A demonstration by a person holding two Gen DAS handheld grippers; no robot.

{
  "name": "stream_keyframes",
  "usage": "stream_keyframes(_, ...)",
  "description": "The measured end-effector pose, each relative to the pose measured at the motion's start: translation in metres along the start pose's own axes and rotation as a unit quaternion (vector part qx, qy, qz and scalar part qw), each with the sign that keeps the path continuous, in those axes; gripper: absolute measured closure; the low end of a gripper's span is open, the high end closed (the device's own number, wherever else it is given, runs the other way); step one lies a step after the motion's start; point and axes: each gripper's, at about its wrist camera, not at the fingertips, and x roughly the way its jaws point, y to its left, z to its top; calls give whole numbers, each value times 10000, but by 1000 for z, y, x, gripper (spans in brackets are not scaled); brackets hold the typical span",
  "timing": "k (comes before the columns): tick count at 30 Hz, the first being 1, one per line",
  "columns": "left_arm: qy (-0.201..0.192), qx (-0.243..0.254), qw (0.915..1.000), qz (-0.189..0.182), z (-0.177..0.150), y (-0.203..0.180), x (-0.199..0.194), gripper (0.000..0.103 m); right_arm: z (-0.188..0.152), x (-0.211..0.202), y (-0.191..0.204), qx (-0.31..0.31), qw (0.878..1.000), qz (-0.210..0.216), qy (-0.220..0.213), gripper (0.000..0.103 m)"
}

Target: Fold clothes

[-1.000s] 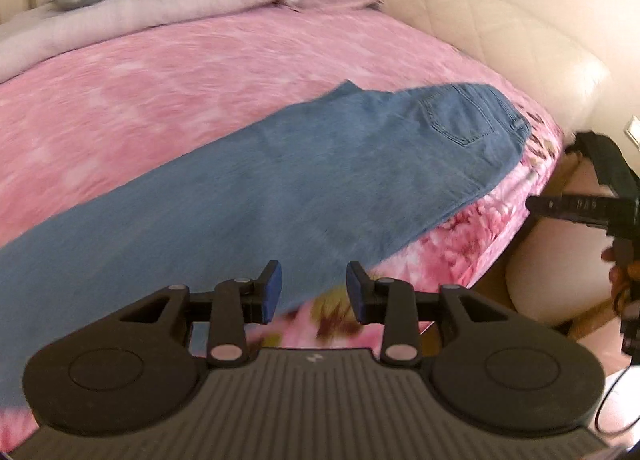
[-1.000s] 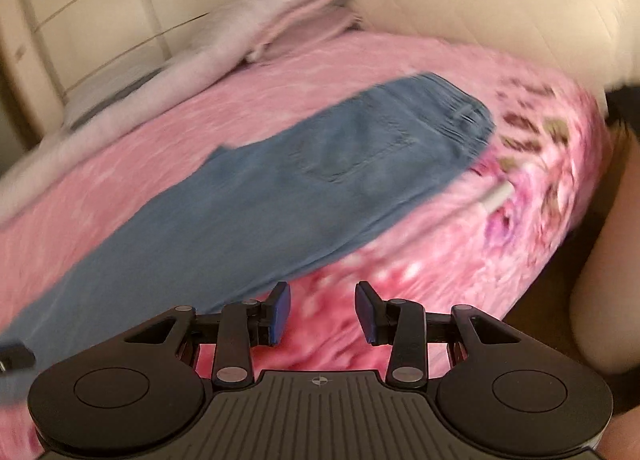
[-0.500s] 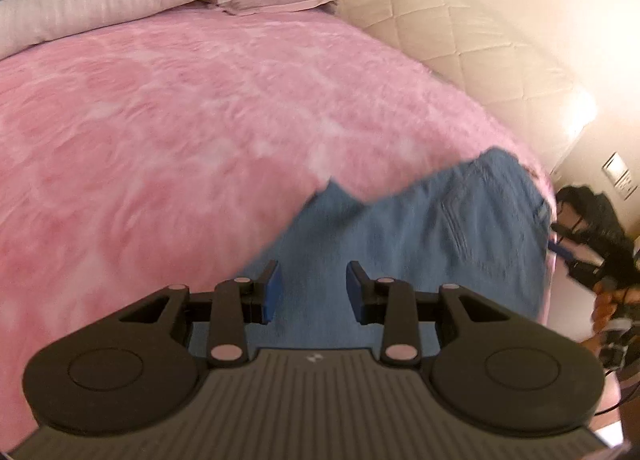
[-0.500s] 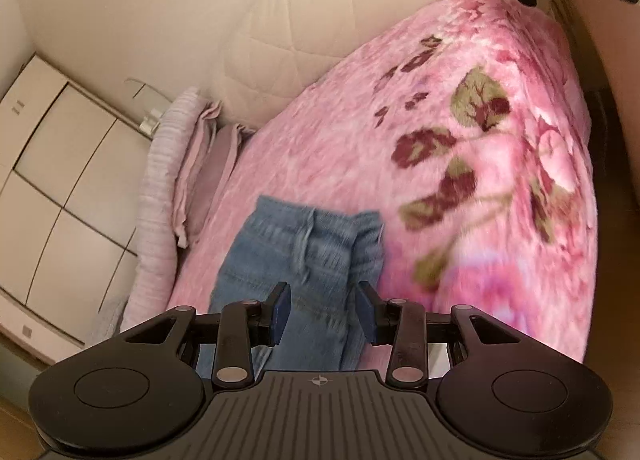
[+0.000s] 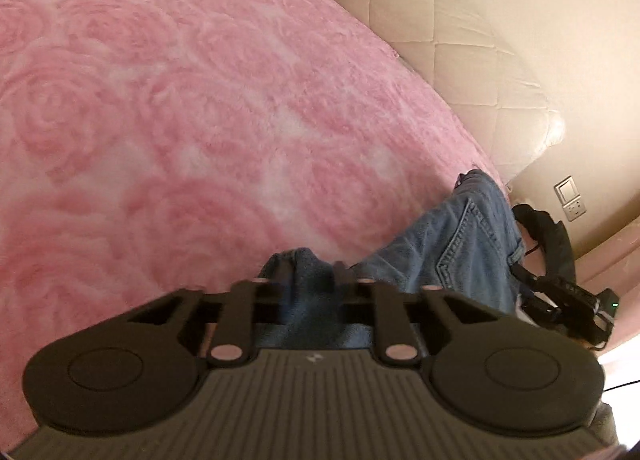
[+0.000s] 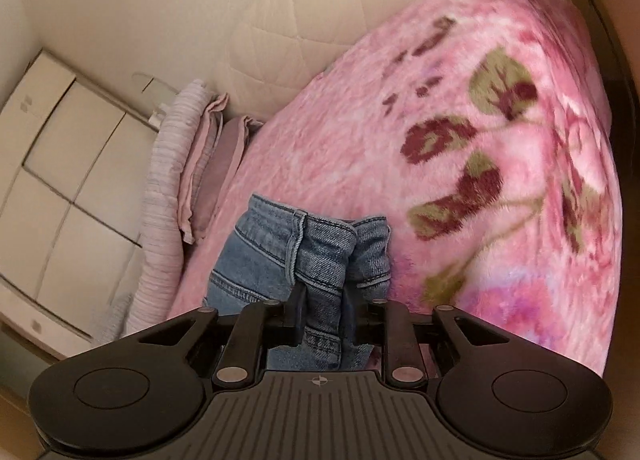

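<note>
Right wrist view: we see our right tongs point(image 6: 322, 302) pinching the bunched waistband of the blue jeans point(image 6: 304, 248) above the pink floral blanket point(image 6: 460, 131). Our left tongs point(image 5: 310, 280) clamp another fold of the jeans point(image 5: 460, 244) near the bed's edge.

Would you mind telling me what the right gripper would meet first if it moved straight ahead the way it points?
The right gripper already has the jeans bunched between its fingers; beyond that denim, probably the pink blanket, though depth is unclear.
</note>
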Motion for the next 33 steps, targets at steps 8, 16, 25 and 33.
stream_keyframes(8,-496,381,9979,191,-11,4,3,99,-22,-11,1,-752,9947,-602,-349,99)
stream_keyframes(16,-873,687,9851,1316,-19,-12,-24,81,-26,-11,24,-1175,9856,-1100,-515,72)
stream_keyframes(25,-863,-70,9545,2855,-108,-36,-149,81,-62,-59,79,-1926,9686,-1574,-40,64)
stream_keyframes(33,-426,-1170,9315,3418,-245,-98,-234,74,-140,-96,134,-2520,9508,-1425,1102,64)
